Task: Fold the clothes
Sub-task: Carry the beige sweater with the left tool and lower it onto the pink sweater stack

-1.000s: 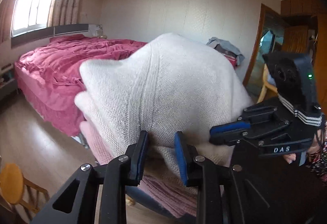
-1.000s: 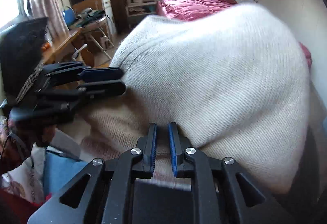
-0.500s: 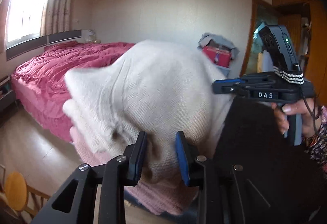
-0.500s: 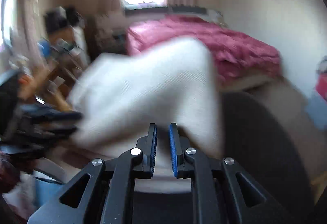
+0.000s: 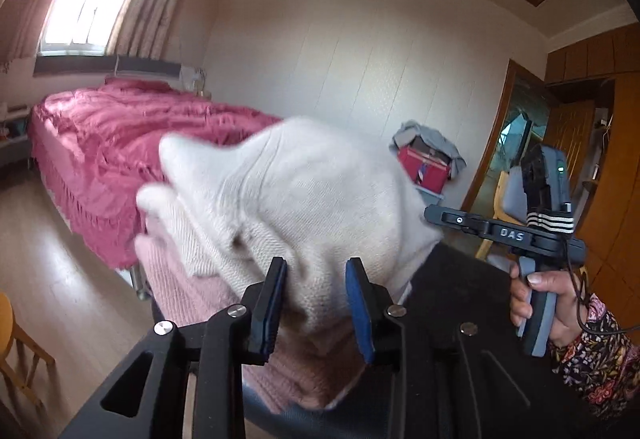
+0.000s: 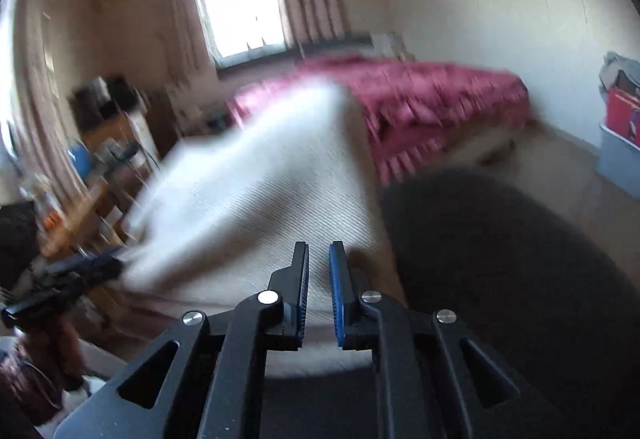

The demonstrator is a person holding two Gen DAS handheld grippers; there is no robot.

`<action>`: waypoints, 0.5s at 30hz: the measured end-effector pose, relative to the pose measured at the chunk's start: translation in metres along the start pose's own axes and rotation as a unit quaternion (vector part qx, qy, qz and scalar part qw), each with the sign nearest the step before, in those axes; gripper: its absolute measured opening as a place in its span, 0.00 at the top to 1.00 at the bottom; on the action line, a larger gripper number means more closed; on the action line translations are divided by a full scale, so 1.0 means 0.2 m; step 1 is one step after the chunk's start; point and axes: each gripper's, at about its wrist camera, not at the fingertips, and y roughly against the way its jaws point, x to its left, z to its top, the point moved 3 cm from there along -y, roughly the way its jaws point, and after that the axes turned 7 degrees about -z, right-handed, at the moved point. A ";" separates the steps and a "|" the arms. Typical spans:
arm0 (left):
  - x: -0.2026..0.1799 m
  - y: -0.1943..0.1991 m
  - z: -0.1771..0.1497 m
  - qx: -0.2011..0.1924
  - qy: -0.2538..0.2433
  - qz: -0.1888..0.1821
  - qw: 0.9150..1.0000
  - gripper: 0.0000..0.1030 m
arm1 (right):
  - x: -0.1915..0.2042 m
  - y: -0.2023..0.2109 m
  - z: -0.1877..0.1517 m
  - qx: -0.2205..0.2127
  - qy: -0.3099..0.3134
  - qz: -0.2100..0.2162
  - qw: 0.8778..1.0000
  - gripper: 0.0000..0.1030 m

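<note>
You are gripping the thick folded edge of the cream knit sweater [image 5: 304,207] in your left gripper [image 5: 316,303], lifted over the pink knit [image 5: 188,291] and the dark surface [image 5: 472,303] near you. Your right gripper [image 6: 319,291] is pinching a thin layer on the right. Be keeping both corners level and taut while laying it flat. The right tool is reading "DAS".

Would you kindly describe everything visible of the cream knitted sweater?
The cream knitted sweater is soft ribbed wool with a raised seam, bunched and lifted in a hump. The left tool pinches its lower fold; the right tool is nearly shut with cloth between its pads. It overlies a pink knitted garment.
</note>
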 end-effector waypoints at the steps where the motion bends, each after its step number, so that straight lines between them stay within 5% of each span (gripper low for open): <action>1: -0.01 -0.01 0.01 -0.001 -0.009 0.008 1.000 0.70 | 0.05 0.01 0.04 -0.010 0.005 0.010 1.000 0.89; 6: -0.02 -0.15 -0.01 0.017 -0.037 0.052 0.998 0.70 | 0.30 -0.08 0.08 -0.012 0.043 0.034 0.998 0.89; 11: 0.06 -0.21 -0.14 0.039 -0.060 0.128 0.989 0.67 | 0.38 -0.28 -0.14 0.055 0.084 0.034 0.994 0.89; 15: 0.16 -0.18 -0.22 0.031 -0.027 0.123 0.992 0.67 | 0.35 -0.26 -0.23 0.053 0.090 0.038 0.994 0.89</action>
